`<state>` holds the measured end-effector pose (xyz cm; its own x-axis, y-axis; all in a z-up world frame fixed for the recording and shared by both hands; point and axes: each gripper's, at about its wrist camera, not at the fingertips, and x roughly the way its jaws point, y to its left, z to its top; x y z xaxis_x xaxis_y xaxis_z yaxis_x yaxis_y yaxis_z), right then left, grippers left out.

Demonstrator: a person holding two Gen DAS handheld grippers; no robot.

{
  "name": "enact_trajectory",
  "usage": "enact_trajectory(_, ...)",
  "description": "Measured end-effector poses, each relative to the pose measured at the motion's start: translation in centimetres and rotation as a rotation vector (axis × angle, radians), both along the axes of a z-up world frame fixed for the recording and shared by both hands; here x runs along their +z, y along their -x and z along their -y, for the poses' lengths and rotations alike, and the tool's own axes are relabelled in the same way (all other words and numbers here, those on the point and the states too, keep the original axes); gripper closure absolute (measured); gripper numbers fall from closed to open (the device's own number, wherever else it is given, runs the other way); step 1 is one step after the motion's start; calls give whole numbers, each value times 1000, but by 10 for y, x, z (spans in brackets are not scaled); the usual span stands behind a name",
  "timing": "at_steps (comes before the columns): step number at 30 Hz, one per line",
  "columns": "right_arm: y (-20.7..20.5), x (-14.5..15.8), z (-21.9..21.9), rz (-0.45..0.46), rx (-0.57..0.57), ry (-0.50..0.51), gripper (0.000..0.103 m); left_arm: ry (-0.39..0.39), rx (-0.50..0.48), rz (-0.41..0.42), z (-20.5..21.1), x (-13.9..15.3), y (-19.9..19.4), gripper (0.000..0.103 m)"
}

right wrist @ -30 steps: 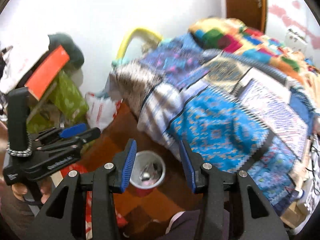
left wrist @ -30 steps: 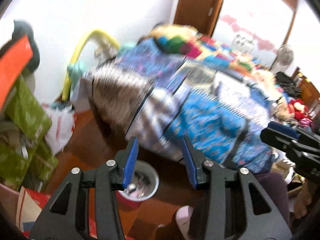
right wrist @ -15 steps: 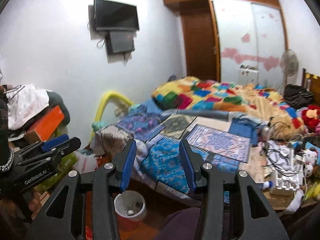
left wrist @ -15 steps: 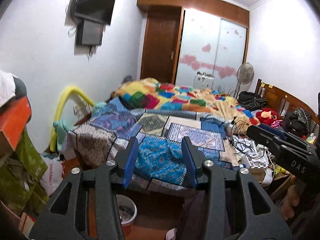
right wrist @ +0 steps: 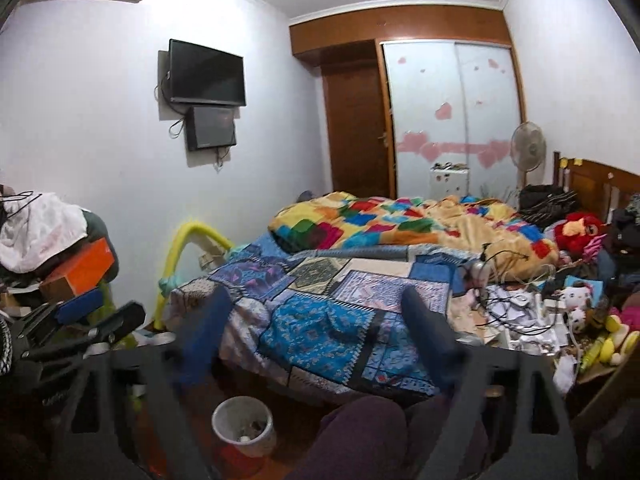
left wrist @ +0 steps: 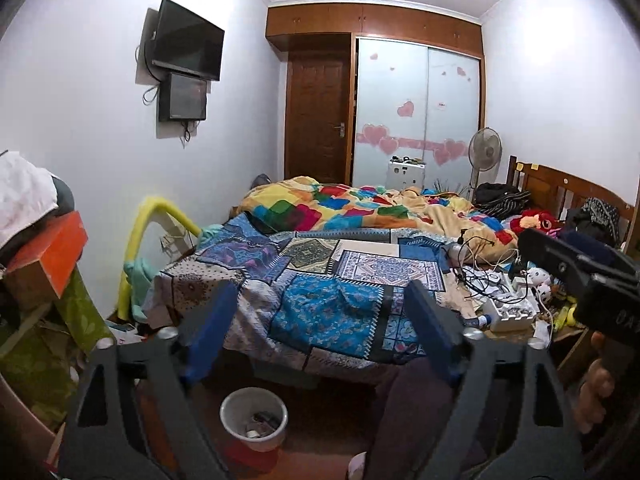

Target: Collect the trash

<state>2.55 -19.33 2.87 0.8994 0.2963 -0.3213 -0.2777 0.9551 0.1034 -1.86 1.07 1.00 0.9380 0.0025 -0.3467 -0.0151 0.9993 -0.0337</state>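
Note:
A small bin (left wrist: 226,411) with a white liner and red base stands on the floor by the bed's foot, with scraps inside; it also shows in the right wrist view (right wrist: 222,436). My left gripper (left wrist: 320,292) hovers above it, pointing over the bed, its jaws opening with nothing between them. My right gripper (right wrist: 316,298) is beside it, jaws also opening and empty. Each gripper appears in the other's view: the right gripper (left wrist: 580,276), the left gripper (right wrist: 80,320). Papers, cables and small clutter (right wrist: 520,320) lie on the bed's right side.
A bed with a patchwork blanket (left wrist: 332,312) fills the middle. Stacked boxes and bags (left wrist: 44,264) crowd the left. A fan (left wrist: 485,151), a wardrobe and a wall TV (left wrist: 186,40) stand further back. A person's purple-trousered leg (right wrist: 360,436) is below.
Both grippers have risen and tilted up from the bin to face across the bed. Their jaws have spread much wider.

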Motion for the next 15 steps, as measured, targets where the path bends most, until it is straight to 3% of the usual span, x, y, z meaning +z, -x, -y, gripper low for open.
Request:
enact_trajectory(3, 5, 0, 2, 17, -35, -9, 0, -10, 23, 13, 0, -1, 6, 5)
enact_trajectory(15, 13, -8, 4, -13, -52, 4, 0, 5, 32, 11, -6, -6, 15, 3)
